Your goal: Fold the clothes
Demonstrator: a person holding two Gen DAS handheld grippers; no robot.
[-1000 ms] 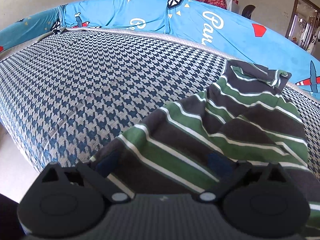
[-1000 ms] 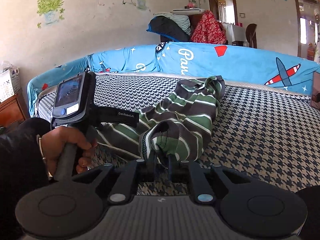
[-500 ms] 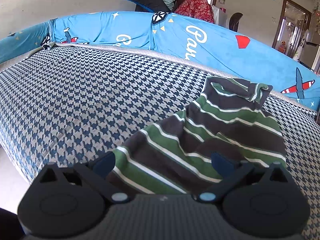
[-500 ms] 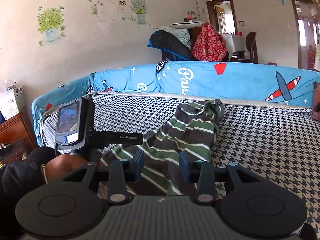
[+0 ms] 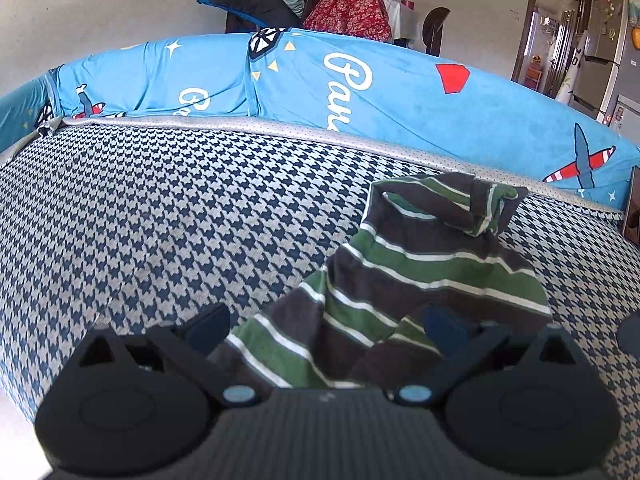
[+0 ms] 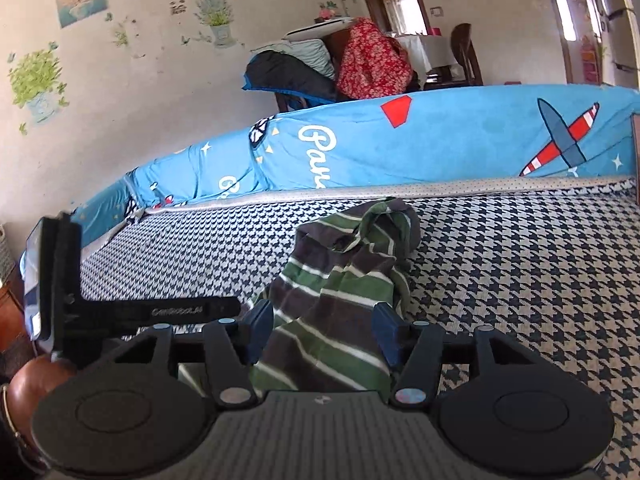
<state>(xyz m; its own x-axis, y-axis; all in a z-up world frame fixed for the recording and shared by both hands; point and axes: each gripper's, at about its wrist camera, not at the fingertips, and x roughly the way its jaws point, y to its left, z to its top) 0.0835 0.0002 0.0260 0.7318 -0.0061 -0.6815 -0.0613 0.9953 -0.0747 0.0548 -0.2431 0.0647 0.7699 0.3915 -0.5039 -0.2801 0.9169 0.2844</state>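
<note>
While opening, right hand-held gripper [image 6: 324, 330] straddles garment [image 6: 340, 288].

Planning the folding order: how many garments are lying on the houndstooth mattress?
1: the striped green-and-grey garment, crumpled toward the blue bumper. More clothes are heaped beyond the bed, not on it.

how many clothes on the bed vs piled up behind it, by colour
Striped green and grey garment on the bed: 1
Red patterned cloth behind: 1
Dark cloth with blue edge behind: 1
Pale cloth behind: 1
Total: 4
</note>
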